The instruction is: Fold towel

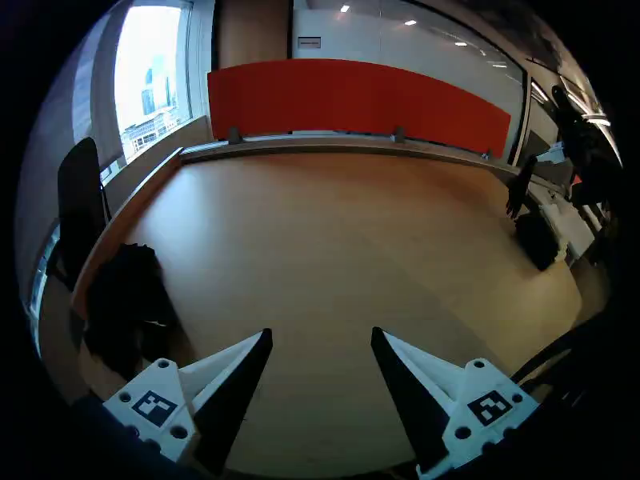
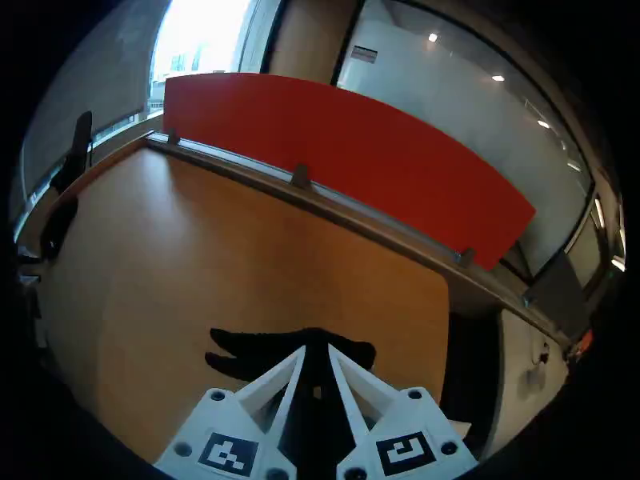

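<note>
A dark towel [image 2: 240, 352] lies on the wooden table [image 2: 200, 256], spread a little to either side of my right gripper [image 2: 316, 350]. That gripper's two white fingers are drawn close together, with dark cloth in the narrow gap between them. How much of the towel lies under the fingers is hidden. My left gripper [image 1: 320, 332] hovers over bare wooden table [image 1: 320, 232], fingers wide open with nothing between them.
A red divider panel [image 1: 360, 100] [image 2: 344, 152] runs along the table's far edge. A black chair back [image 1: 80, 200] and a dark bundle [image 1: 128, 296] sit at the table's left edge. Dark shapes [image 1: 536, 236] stand past the right edge. The table's right end [image 2: 444, 320] drops off.
</note>
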The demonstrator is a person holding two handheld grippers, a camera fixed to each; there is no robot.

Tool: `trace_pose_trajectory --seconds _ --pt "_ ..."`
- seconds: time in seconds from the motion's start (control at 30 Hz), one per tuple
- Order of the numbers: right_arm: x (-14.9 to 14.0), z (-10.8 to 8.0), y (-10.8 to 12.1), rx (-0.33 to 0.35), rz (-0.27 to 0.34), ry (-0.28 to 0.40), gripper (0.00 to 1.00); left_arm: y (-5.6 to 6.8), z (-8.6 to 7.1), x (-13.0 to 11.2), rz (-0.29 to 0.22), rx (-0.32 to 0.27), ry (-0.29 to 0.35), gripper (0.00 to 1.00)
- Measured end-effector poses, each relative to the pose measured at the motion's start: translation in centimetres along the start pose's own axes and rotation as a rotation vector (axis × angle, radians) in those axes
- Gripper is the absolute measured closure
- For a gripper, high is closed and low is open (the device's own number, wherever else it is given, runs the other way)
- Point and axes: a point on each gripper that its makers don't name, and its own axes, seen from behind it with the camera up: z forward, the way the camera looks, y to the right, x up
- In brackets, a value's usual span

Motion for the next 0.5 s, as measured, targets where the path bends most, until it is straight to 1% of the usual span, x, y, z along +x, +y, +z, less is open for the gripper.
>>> trace_pose_trajectory --seconds 0.27,0.5 --pt "-1.6 -0.6 0.7 -0.013 0.01 -0.019 0.95 0.4 0.1 0.3 0.009 -0.005 0.001 0.08" --pt "-4.0 -2.0 1.5 -0.029 0.029 -0.036 0.96 0.7 0.1 0.7 0.02 -0.013 0.005 0.09"
